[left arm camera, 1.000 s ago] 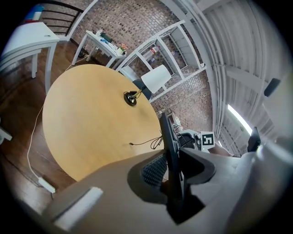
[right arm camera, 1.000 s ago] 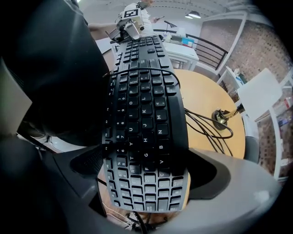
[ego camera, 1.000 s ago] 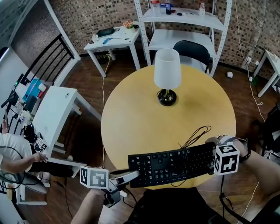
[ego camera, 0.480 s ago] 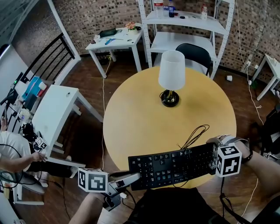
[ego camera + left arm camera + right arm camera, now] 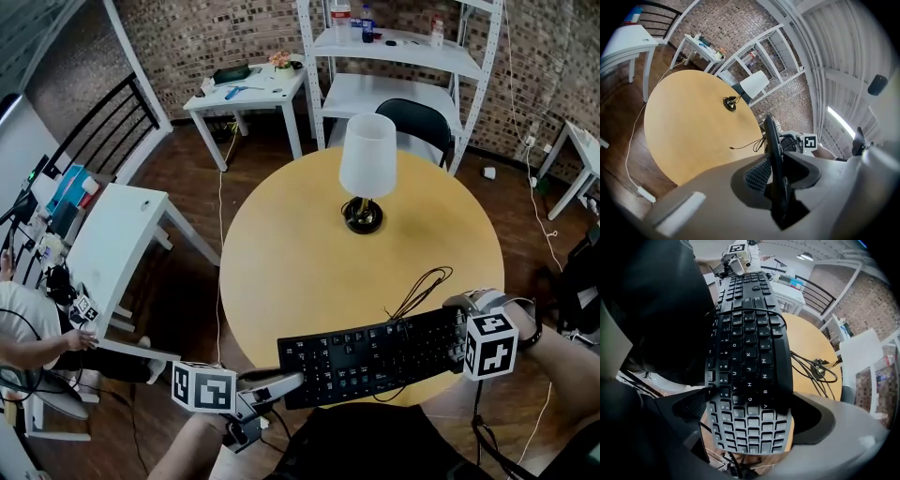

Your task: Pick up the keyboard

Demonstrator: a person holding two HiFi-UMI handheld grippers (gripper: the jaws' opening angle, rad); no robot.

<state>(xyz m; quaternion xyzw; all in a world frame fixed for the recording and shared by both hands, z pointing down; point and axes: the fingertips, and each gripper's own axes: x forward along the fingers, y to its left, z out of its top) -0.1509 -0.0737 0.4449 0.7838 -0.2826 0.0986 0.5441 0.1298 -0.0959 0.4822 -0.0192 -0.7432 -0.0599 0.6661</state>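
A black keyboard [image 5: 375,352] stretches across the near rim of the round yellow table [image 5: 300,253], partly past its edge. My left gripper [image 5: 286,380] is shut on the keyboard's left end. In the left gripper view the keyboard [image 5: 772,140] stands edge-on between the jaws of that gripper [image 5: 780,176]. My right gripper [image 5: 461,326] is shut on the right end. In the right gripper view the keys [image 5: 745,343] run away from that gripper [image 5: 750,420]. The keyboard's black cable [image 5: 417,291] lies looped on the table behind it. Whether the keyboard touches the table I cannot tell.
A white-shaded lamp [image 5: 366,169] on a black base stands at the table's far side. Behind it are a dark chair [image 5: 412,112] and white shelving [image 5: 403,47]. White tables [image 5: 122,244] stand to the left, where a person [image 5: 23,328] sits.
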